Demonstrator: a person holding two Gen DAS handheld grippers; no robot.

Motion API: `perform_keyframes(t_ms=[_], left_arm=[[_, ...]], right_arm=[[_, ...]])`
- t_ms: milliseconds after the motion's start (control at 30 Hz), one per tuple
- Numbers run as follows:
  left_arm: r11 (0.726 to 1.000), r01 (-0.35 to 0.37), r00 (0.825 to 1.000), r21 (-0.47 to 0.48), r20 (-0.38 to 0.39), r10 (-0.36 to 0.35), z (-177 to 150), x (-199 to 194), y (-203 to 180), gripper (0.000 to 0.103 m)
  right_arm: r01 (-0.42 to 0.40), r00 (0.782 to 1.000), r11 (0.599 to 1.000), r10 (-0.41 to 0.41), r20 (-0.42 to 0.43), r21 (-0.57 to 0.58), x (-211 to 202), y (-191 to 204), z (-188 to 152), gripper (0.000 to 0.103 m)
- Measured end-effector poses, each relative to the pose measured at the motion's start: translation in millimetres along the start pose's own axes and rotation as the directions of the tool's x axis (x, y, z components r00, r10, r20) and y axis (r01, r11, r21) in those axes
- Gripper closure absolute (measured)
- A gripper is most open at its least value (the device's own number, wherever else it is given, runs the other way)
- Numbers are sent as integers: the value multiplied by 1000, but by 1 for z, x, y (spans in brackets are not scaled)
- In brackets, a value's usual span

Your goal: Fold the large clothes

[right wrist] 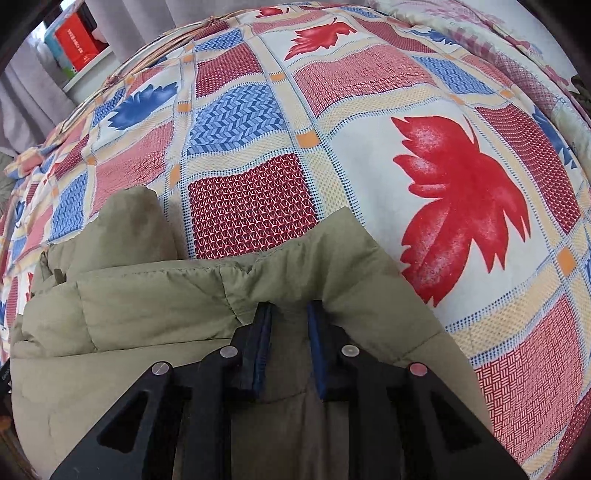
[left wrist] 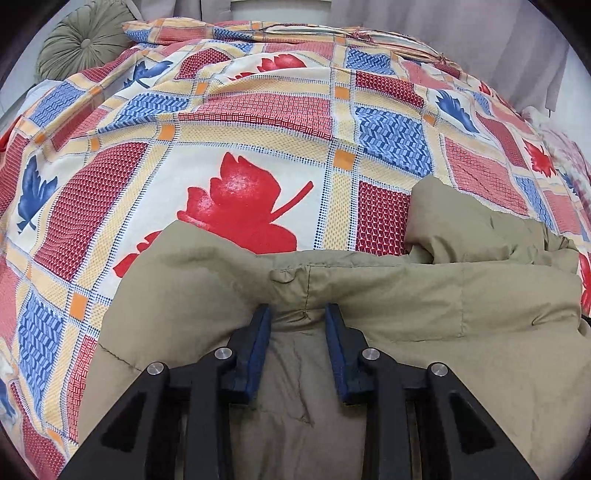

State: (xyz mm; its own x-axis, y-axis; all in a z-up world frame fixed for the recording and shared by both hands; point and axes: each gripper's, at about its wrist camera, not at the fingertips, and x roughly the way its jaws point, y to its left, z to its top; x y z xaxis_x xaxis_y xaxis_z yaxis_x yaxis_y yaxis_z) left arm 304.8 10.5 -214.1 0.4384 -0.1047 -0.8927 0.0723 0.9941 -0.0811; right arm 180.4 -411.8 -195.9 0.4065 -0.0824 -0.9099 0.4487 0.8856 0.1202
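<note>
A large khaki padded jacket [left wrist: 388,295] lies bunched on a bed with a patchwork leaf-print cover [left wrist: 240,147]. My left gripper [left wrist: 298,310] has its blue-padded jaws closed on a thick fold of the jacket's edge. A sleeve or corner [left wrist: 461,221] sticks up to the right. In the right wrist view the same jacket [right wrist: 147,306] fills the lower left. My right gripper [right wrist: 290,306] is shut on another fold of its edge, with fabric pinched between the pads. A jacket corner [right wrist: 136,218] rises at the left.
The bed cover [right wrist: 369,129] stretches ahead of both grippers. A round green cushion [left wrist: 85,40] and a pillow [left wrist: 258,29] lie at the bed's far end. A shelf with red boxes [right wrist: 77,44] and grey curtains [right wrist: 22,85] stand beyond the bed.
</note>
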Motion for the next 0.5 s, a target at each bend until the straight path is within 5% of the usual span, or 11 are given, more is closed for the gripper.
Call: perform_keyframes(t_ms=[167, 233, 267, 500], left_arm=[[999, -6, 1000, -40, -17, 5, -5, -36, 12, 65], [999, -9, 1000, -35, -1, 9, -12, -56, 15, 15], [999, -29, 999, -33, 20, 29, -17, -67, 17, 9], [999, -45, 998, -10, -31, 45, -60, -108, 26, 8]], right_arm=[[12, 1000, 1000, -12, 4, 4, -23, 4, -1, 72], [-5, 1000, 1000, 5, 21, 4, -41, 4, -6, 59], [-22, 999, 1000, 22, 29, 4, -50, 4, -10, 57], [-118, 993, 991, 116, 33, 62, -103, -4, -53, 56]])
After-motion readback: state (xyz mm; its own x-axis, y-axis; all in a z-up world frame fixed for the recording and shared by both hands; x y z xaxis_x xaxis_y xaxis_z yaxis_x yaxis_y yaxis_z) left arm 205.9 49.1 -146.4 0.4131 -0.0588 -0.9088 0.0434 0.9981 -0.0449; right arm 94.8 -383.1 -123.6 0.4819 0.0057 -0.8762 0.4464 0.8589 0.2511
